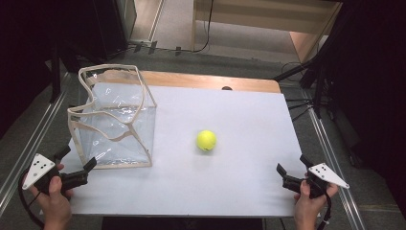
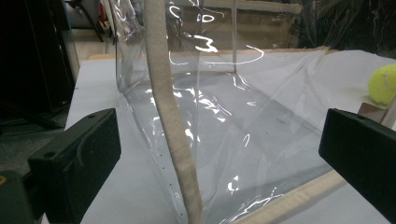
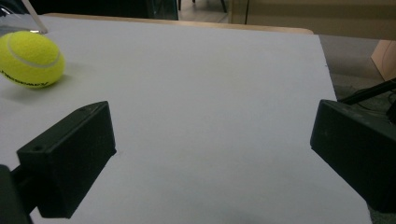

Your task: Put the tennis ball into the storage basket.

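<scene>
Left gripper (image 1: 76, 160) sat at the near-left corner of the white table (image 1: 239, 182), held in the person's left hand (image 1: 55, 199); jaws stood wide apart, nothing between the pads; the left gripper view looked straight at the clear plastic bag (image 1: 115, 120), with a beige strap (image 2: 170, 116) running down its near face between the two jaws; the strap was farther off than the jaws, no contact I could see; in the high view the forward jaw tip was just beside the bag's near-left bottom edge, touching or not I couldn't tell.

Right gripper (image 1: 289, 172) sat at the near-right corner, in the right hand (image 1: 309, 203); jaws were as wide as they go, empty; bare table surface lay between them in the right gripper view; pads touched nothing.

Tennis ball (image 1: 206, 140) rested on the table near the middle, right of the bag and apart from it, well apart from both grippers; in the right gripper view it lay at upper left, beyond the left-side jaw; in the left gripper view it sat at the far right edge, above the right-side jaw.

Bag stood upright and open-topped on the left half of the table; beige trim ran along rim and base; handles drooped over the top.
</scene>
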The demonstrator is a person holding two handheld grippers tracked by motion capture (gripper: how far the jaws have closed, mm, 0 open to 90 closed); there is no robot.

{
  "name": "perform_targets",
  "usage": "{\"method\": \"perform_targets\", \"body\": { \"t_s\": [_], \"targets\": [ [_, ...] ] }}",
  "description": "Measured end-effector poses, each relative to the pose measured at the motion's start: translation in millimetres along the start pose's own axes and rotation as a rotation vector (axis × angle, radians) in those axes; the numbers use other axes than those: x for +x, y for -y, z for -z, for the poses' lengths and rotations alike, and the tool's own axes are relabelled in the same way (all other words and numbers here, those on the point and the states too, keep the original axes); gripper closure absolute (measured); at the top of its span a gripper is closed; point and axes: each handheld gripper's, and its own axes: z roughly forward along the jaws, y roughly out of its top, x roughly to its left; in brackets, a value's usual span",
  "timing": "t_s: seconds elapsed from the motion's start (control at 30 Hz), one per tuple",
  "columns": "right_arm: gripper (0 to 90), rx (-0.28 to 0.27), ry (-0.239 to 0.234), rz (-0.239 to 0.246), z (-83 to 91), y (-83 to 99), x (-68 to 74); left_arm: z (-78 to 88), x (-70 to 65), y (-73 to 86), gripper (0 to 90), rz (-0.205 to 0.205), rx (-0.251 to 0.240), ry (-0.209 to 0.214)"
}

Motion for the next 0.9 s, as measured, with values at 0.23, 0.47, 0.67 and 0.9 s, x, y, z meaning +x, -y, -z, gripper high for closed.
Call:
{"method": "perform_targets", "body": {
  "t_s": [0.23,0.47,0.67,0.9],
  "targets": [
    [0.0,0.03,-0.048,0.014,-0.1,-2.5,-0.8,-0.1,-1.2,0.3,0.0,-0.007,-0.001,-0.002],
    [0.0,0.054,-0.049,0.034,-3.8,-11.6,8.0,-0.3,-2.6,0.4,0.0,-0.015,0.006,-0.003],
    [0.0,0.097,-0.076,0.08,-11.1,-26.6,18.3,-0.4,-2.6,0.3,0.0,-0.021,0.006,0.002],
    [0.0,0.124,-0.089,0.117,-21.2,-38.6,27.3,-0.5,-2.8,0.3,0.0,-0.022,0.007,0.001]
  ]
}}
